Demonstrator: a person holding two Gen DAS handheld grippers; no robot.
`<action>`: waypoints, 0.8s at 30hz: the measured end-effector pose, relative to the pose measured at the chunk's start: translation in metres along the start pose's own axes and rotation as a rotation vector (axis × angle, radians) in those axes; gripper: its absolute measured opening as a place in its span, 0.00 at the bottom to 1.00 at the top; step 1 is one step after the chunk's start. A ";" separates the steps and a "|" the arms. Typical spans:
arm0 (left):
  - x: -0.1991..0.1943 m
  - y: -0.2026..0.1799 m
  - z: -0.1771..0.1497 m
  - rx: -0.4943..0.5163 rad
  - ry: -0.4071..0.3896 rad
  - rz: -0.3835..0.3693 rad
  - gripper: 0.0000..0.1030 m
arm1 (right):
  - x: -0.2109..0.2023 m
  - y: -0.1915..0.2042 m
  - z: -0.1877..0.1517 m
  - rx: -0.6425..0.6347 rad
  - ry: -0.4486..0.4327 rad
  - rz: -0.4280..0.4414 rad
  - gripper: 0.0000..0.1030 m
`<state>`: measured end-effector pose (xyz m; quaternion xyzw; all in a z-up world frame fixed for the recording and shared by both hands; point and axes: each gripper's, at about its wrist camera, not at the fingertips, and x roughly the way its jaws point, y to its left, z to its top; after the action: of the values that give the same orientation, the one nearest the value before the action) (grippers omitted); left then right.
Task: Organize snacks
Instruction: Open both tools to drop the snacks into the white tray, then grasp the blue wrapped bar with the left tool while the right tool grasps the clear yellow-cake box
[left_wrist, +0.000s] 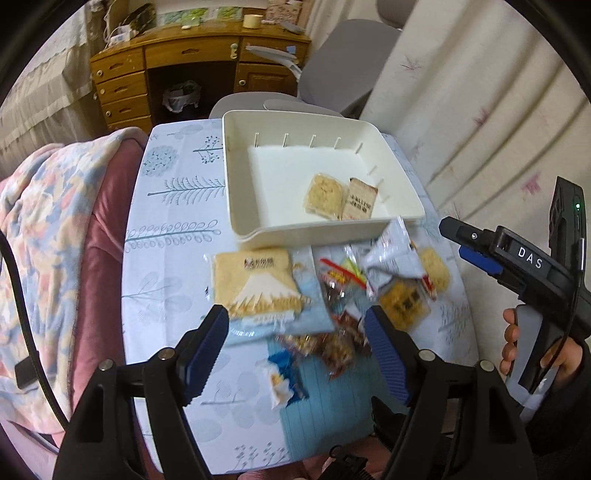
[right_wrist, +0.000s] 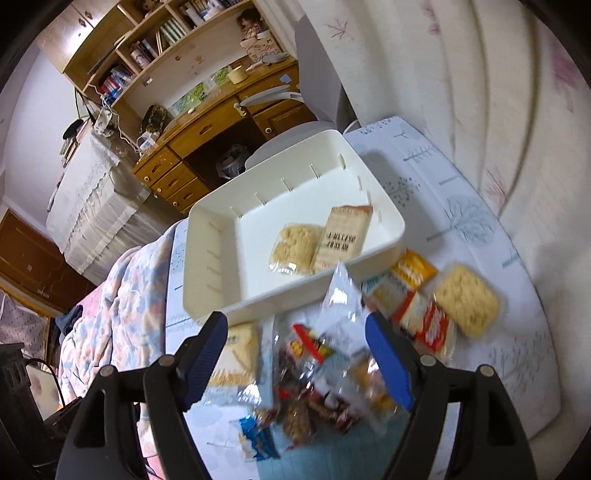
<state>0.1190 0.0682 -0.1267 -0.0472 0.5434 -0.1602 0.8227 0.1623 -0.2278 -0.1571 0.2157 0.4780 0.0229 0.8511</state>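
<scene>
Left hand-held gripper (left_wrist: 295, 328) hangs wide open, empty, over the snack pile (left_wrist: 343, 295) on the bench (left_wrist: 173, 229), the flat Fuji packet (left_wrist: 255, 284) by its left finger. Right hand-held gripper (right_wrist: 295, 339), also spread and empty, straddles the crinkled white packet (right_wrist: 343, 306); the tray (right_wrist: 207, 266) lies just beyond.

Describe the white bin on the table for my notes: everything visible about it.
The white rectangular plastic bin sits upright and open-topped on the tree-print tablecloth, at the table's far end. It has rounded corners, a thick rolled rim and thin vertical ribs along the inner walls. Inside, near the right wall, lie two wrapped snacks side by side: a pale crumbly biscuit pack and a brown printed bar. The rest of its floor is bare. A silver crinkled packet from the loose pile overlaps its near rim.
</scene>
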 end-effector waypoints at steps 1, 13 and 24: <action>-0.004 0.001 -0.006 0.015 0.000 -0.003 0.75 | -0.006 0.001 -0.009 0.009 -0.008 -0.005 0.76; -0.014 0.003 -0.058 0.135 0.055 -0.034 0.82 | -0.042 -0.006 -0.085 0.094 -0.020 -0.048 0.84; 0.017 -0.005 -0.080 0.178 0.149 0.003 0.88 | -0.031 -0.028 -0.118 0.167 0.062 -0.053 0.84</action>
<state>0.0514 0.0663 -0.1725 0.0389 0.5870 -0.2098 0.7810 0.0437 -0.2206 -0.1959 0.2724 0.5099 -0.0331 0.8153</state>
